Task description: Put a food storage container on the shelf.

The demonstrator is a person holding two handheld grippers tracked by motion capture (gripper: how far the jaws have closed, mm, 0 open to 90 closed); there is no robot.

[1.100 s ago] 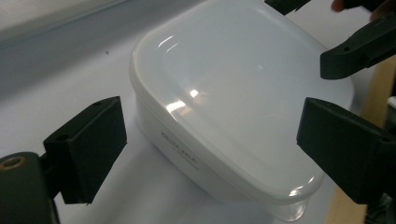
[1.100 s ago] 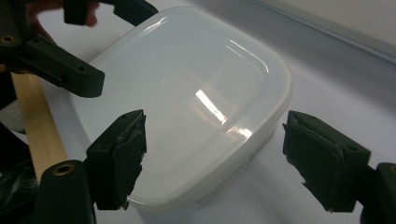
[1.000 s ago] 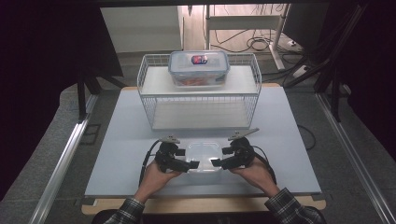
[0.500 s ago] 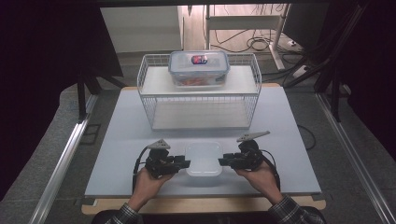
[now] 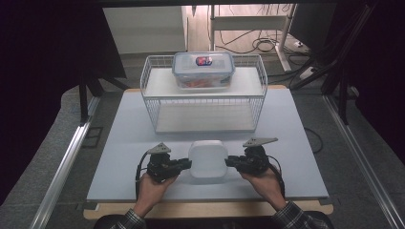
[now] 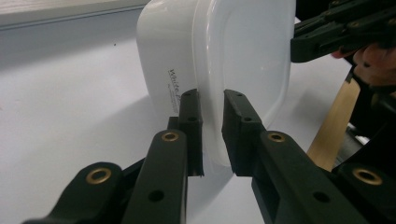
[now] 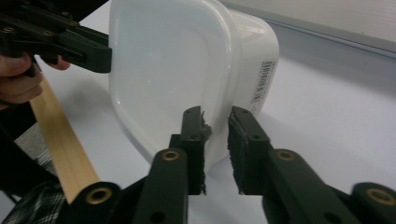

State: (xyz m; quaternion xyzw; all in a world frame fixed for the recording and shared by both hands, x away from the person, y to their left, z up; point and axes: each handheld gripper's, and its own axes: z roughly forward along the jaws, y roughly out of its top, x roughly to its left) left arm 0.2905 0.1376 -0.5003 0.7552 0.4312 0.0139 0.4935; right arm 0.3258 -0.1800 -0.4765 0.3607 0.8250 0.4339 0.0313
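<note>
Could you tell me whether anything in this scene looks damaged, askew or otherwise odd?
One small thing: in the right tool view, the grip pad on one jaw looks frayed and torn at its edge, right against the white container rim. Otherwise nothing stands out.

Plaid cuffs, black grippers

Left gripper (image 5: 186,163) and right gripper (image 5: 230,162): brass-ringed screw holes, grey triangular top plates, black cables.
</note>
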